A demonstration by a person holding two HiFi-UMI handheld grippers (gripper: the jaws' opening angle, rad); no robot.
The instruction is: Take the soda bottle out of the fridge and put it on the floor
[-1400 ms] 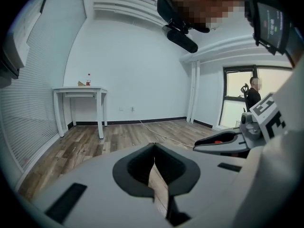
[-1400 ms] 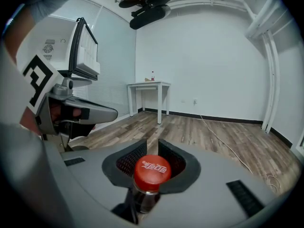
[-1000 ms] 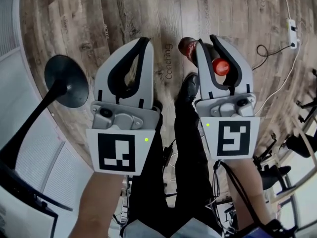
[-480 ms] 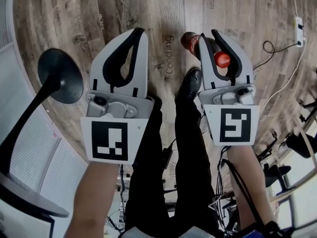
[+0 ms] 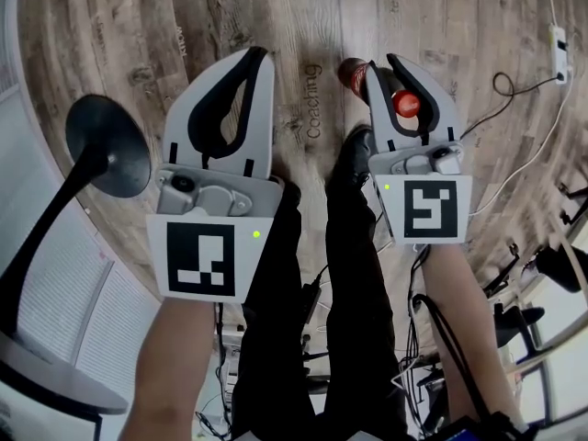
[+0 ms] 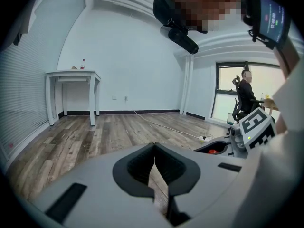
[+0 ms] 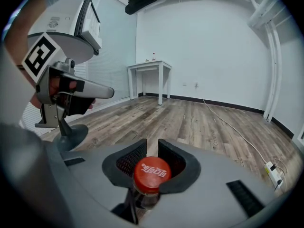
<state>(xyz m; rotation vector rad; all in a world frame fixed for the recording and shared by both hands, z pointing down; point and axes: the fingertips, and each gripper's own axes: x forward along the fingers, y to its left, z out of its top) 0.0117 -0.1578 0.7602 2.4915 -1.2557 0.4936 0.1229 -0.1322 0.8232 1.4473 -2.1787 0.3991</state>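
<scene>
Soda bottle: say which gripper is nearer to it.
Right. The right gripper grips the soda bottle by its neck; the left gripper, shut and empty, is apart from it, on its left in the head view.

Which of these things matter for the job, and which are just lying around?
Job: soda bottle; right tongs gripping its neck; wooden floor.
Lying about: black stand; power strip; white table; left tongs, shut and empty.

Floor [image 5: 138,26]: matt wood planks. Soda bottle [image 7: 152,173] cap: glossy smooth red plast.
</scene>
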